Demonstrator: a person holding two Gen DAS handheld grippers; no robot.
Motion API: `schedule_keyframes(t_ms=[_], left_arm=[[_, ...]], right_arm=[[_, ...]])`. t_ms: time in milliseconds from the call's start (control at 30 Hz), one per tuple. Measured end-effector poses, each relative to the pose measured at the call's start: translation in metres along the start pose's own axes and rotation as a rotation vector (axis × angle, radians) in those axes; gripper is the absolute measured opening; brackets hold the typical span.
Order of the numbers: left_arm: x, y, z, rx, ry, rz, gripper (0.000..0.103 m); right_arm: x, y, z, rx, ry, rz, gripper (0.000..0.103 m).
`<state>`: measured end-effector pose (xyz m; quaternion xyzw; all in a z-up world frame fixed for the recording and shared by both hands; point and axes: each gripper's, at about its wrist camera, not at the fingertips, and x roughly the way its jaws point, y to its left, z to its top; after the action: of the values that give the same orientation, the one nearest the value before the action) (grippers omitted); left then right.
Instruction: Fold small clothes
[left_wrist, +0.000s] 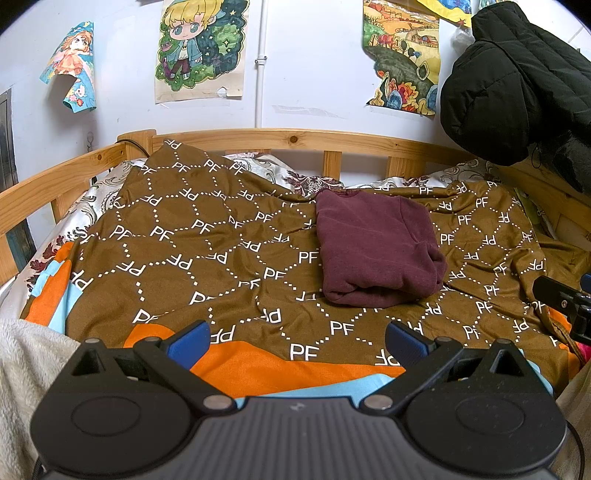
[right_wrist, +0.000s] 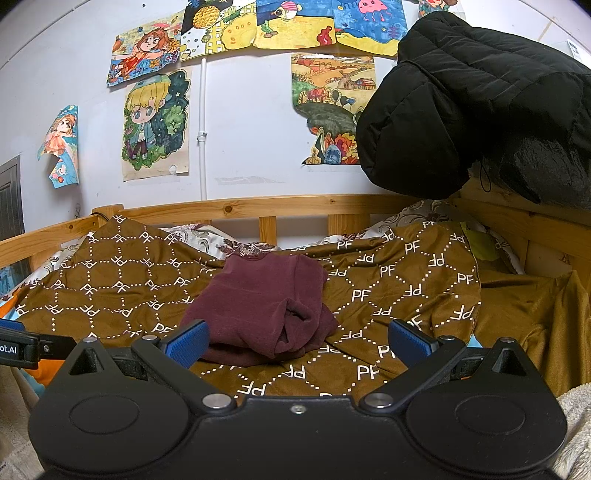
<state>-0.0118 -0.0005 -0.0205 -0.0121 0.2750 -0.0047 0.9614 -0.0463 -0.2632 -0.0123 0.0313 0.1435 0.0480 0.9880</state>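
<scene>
A maroon garment (left_wrist: 376, 247) lies folded into a compact bundle on the brown "PF" patterned blanket (left_wrist: 192, 254); it also shows in the right wrist view (right_wrist: 262, 310). My left gripper (left_wrist: 297, 341) is open and empty, held back near the bed's front edge, left of and in front of the garment. My right gripper (right_wrist: 297, 341) is open and empty, just in front of the garment, with the bundle between and beyond its blue fingertips (right_wrist: 188, 341). The right gripper's side shows at the far right of the left wrist view (left_wrist: 565, 299).
A wooden bed rail (left_wrist: 295, 138) runs along the back by the wall with posters. A black puffer jacket (left_wrist: 517, 81) hangs at the right. An orange and light-blue cloth (left_wrist: 266, 365) lies at the front edge. A cream fleece (left_wrist: 22, 369) is at the left.
</scene>
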Motion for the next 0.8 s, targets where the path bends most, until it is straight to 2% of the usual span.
schedule_keyframes(t_ms=[800], left_arm=[[0.0006, 0.0004, -0.0008, -0.003, 0.012, -0.007, 0.102]], right_arm=[[-0.0002, 0.0001, 0.0011, 0.0, 0.002, 0.0, 0.102]])
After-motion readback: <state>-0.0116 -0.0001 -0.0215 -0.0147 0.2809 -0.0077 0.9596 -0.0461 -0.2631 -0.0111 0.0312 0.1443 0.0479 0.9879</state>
